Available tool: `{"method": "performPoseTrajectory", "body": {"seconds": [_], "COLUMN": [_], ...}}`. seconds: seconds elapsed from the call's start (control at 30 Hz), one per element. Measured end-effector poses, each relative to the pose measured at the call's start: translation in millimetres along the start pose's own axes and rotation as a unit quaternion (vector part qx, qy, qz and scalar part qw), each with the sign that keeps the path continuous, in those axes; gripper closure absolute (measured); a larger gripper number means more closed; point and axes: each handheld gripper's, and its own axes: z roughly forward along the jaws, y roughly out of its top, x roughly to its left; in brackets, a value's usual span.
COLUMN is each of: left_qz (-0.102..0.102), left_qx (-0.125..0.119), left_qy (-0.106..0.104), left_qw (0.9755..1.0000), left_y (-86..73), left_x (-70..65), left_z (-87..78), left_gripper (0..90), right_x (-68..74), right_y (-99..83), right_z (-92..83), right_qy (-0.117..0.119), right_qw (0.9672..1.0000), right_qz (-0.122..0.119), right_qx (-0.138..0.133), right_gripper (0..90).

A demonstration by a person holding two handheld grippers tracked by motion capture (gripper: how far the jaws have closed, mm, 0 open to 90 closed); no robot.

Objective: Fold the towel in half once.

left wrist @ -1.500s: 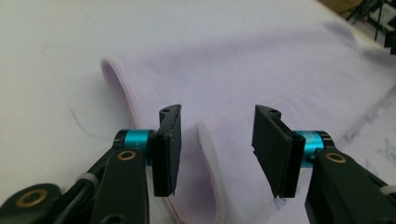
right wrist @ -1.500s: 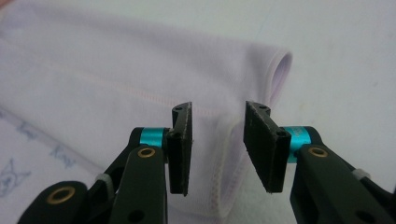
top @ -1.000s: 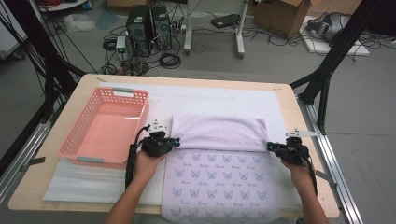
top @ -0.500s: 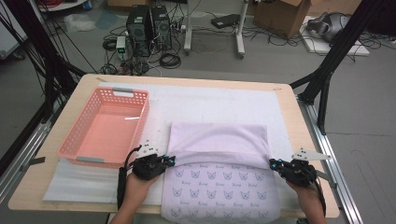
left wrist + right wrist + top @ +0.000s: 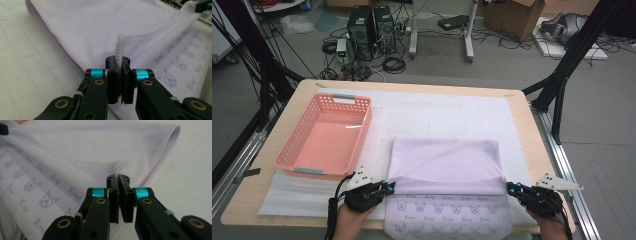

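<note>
A pale lilac towel [image 5: 444, 162] printed with small cat faces lies on the white mat, its far half folded back toward me so the plain side faces up. My left gripper [image 5: 388, 187] is shut on the folded edge's left corner. The towel's hem [image 5: 119, 48] sticks up between the closed jaws in the left gripper view. My right gripper [image 5: 512, 188] is shut on the right corner of the same edge. The cloth [image 5: 100, 150] is pinched between those jaws [image 5: 119, 178] as well. The printed side [image 5: 447, 217] shows along the near strip.
A pink plastic basket [image 5: 326, 135] stands empty on the left of the table. The white mat [image 5: 447, 112] covers most of the wooden tabletop [image 5: 532, 135]. Black frame legs, computers and cables stand on the floor beyond the far edge.
Both grippers have drawn the towel's far edge toward me, over the printed half. The fold now covers more of the towel, and the hands sit nearer the front edge.
</note>
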Motion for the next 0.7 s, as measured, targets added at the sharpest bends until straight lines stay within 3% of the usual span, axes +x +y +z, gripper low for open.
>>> {"method": "performPoseTrajectory", "body": {"seconds": [0.43,0.57,0.6,0.63,0.67,0.7], "left_qz": [0.016,0.028,0.03,0.028,0.026,0.021], "left_qx": [0.009,0.021,0.017,0.01,-0.002,-0.018], "left_qy": [-0.024,-0.038,-0.04,-0.039,-0.035,-0.029], "left_qw": [0.9995,0.9987,0.9986,0.9988,0.999,0.9992], "left_y": [-19.1,-28.9,-29.2,-27.2,-23.3,-18.3], "left_x": [-26.6,-36.2,-36.7,-35.4,-32.8,-29.1], "left_z": [-27.2,-35.0,-35.2,-34.6,-33.6,-32.0], "left_gripper": [85.3,83.6,79.1,71.1,59.4,50.1], "right_x": [32.8,42.9,43.3,42.7,41.3,38.5], "right_y": [-26.9,-34.3,-34.8,-33.9,-31.5,-27.7], "right_z": [-39.2,-47.7,-47.7,-47.0,-45.7,-44.1], "right_qy": [0.0,0.0,0.006,0.008,-0.002,-0.008], "right_qw": [1.0,0.9999,0.9997,0.9997,0.9999,0.9999], "right_qz": [0.002,0.004,0.005,0.006,0.008,0.014], "right_qx": [0.0,0.016,0.021,0.021,0.014,0.004], "right_gripper": [87.6,87.1,84.6,73.6,64.9,62.3]}}
